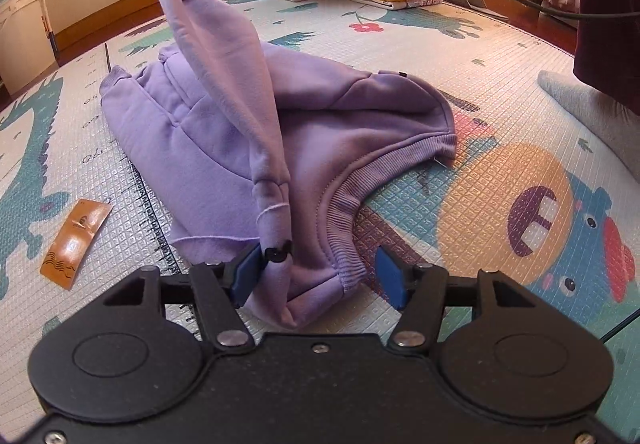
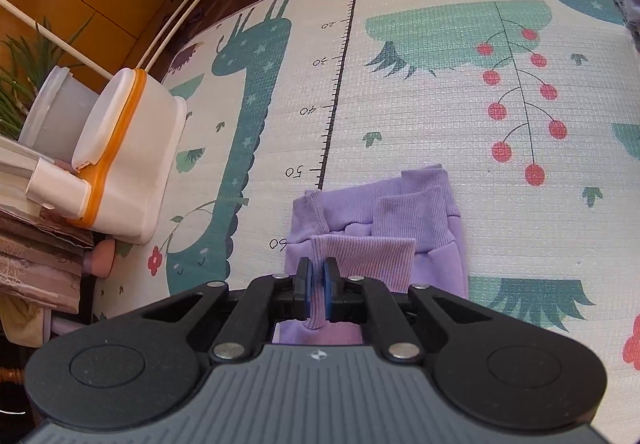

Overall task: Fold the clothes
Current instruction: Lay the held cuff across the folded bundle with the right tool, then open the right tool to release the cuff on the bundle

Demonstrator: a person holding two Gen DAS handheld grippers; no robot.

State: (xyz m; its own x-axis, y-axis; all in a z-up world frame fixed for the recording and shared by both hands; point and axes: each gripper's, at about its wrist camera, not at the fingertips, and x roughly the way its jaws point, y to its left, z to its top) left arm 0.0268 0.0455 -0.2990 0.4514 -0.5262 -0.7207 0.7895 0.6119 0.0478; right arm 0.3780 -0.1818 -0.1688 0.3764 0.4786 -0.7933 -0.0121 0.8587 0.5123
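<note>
The lilac sweatshirt lies on the play mat. The right gripper pinches a ribbed cuff, lifting that sleeve. The left gripper stands spread around the shoulder, seemingly holding nothing. Lay the sleeve straight across the body, keeping it taut, then smooth.

Left tongs: jaws spread wide, low over the floor mat. Right tongs: jaws closed, pinching purple ribbed fabric, raised higher.

On the play mat: an orange tag near its left edge; beside that edge, white tubs and a plant.
</note>
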